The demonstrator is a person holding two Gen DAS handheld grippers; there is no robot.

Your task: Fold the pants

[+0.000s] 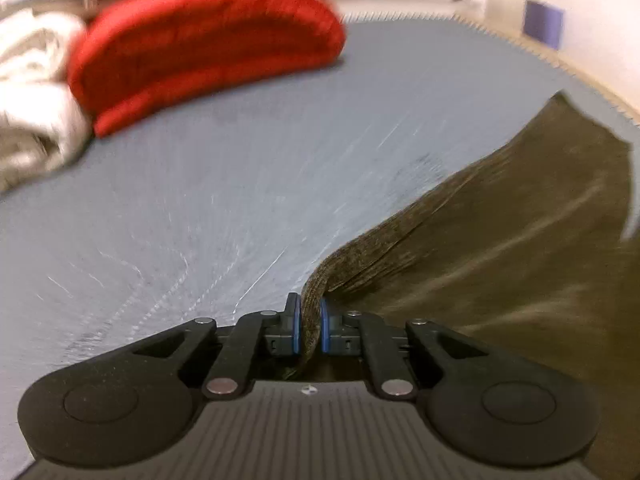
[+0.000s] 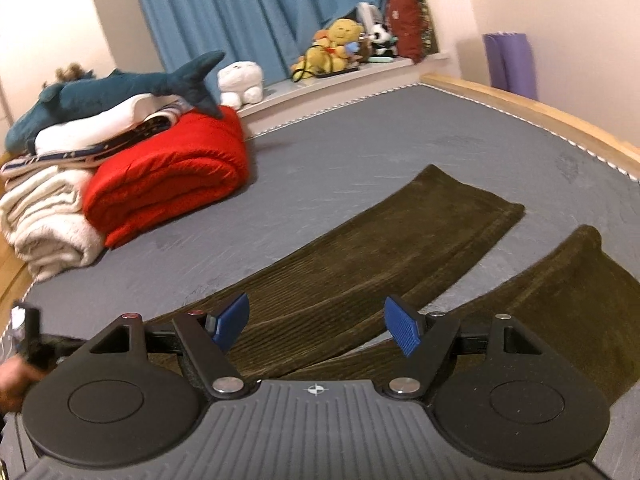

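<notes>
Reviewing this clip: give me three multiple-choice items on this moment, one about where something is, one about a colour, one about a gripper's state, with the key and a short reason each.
1. Where does the plush shark lie?
A. On the stack of folded bedding
B. On the pants
C. On the window ledge

2. What colour is the rolled quilt next to the white blankets?
A. Purple
B. Red
C. Yellow

3. What is the left hand-held gripper doing?
A. Standing open over bare mattress
B. Shut on nothing
C. Shut on an edge of the pants

Key:
1 A: the shark rests on top of the pile, in the right wrist view.
2 B: the quilt is bright red in both views.
3 C: the brown fabric is pinched between the blue pads, while the right hand-held gripper stands open above the pants.
</notes>
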